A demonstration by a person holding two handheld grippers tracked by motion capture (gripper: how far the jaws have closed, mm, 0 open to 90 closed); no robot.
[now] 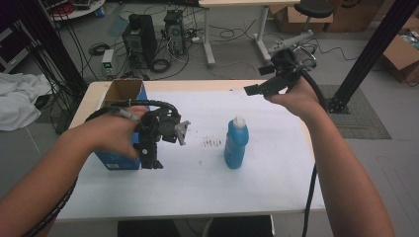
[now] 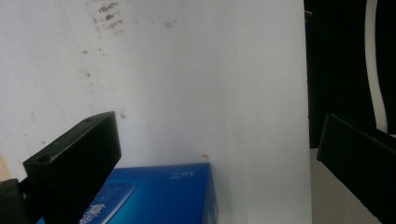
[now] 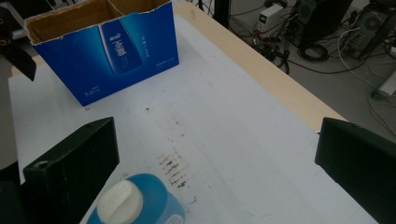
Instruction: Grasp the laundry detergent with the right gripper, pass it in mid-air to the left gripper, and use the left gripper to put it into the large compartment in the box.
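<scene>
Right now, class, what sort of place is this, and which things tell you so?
Probably a lab or workshop: computer towers and loose cables on the floor, and a black metal frame.

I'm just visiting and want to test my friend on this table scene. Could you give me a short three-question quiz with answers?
1. True or false: the blue bottle stands upright on the white table.
2. The blue carton is: A sealed, B open at the top, C lying flat.
3. Which gripper is nearer the carton?

Key: 1 true, its white cap points up. 2 B. 3 the left gripper; the right gripper is raised beyond the bottle. Both have their jaws apart.
</scene>
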